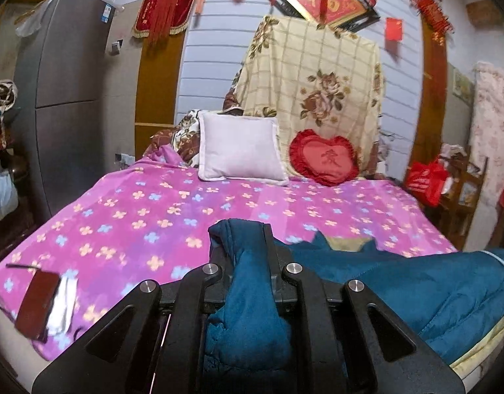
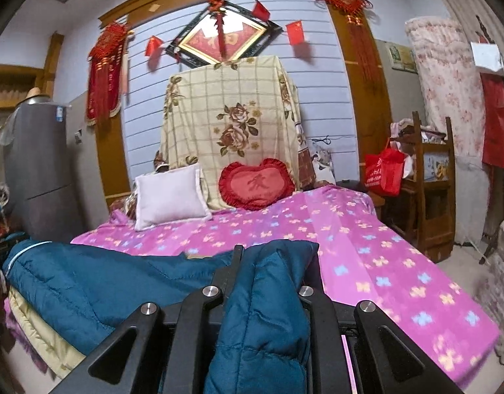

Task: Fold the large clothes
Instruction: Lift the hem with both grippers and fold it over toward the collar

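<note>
Pink flowered bed (image 1: pixel 137 216) fills the room, and over its near edge the blue padded jacket (image 1: pixel 400 282) hangs stretched between left gripper (image 1: pixel 242 249) and right gripper (image 2: pixel 271 262), both fingers clamped on bunched fabric; level hands should lay it flat.

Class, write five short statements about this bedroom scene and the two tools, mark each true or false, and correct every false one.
1. The left tool is shut on the blue padded jacket. True.
2. The right tool is open and holds nothing. False: it too is shut on the jacket.
3. The bedsheet is green with stripes. False: it is pink-purple with small flowers.
4. A white cushion and a red heart-shaped cushion sit at the far end of the bed. True.
5. The red bag lies on the white cushion. False: it hangs by the wooden chair beside the bed.
</note>
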Available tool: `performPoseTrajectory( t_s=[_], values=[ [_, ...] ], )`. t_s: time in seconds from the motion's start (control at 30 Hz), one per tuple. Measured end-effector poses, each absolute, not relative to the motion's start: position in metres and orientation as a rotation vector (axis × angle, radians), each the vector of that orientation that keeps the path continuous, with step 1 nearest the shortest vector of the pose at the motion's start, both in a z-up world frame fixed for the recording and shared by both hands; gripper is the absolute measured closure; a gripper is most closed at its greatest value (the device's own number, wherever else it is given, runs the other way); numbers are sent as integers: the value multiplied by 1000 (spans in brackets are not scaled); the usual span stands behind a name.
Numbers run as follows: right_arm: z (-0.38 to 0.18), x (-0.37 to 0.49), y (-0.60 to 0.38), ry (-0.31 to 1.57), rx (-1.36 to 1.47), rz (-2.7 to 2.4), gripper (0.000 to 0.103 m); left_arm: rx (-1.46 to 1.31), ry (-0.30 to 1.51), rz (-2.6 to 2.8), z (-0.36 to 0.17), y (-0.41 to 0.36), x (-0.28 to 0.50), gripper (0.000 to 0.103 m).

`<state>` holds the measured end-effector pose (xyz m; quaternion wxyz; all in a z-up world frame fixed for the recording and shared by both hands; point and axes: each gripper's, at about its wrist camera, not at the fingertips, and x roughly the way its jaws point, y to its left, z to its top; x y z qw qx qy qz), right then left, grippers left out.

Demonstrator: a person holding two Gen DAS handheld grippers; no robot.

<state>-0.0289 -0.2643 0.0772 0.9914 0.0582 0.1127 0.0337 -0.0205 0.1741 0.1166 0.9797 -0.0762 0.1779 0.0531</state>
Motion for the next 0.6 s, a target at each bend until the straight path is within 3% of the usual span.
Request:
performPoseTrajectory(
  t_s=[0.3, 0.5, 0.6],
  values=[
    [24, 124, -281, 394, 238, 39, 90, -50, 587, 220, 32, 161, 138, 93],
    [-35, 175, -289, 623, 281, 19, 87, 22, 673, 250, -21, 135, 180, 92],
    [-47, 187, -291, 645, 288, 22, 80, 30, 696, 261, -37, 130, 187, 90]
  ],
)
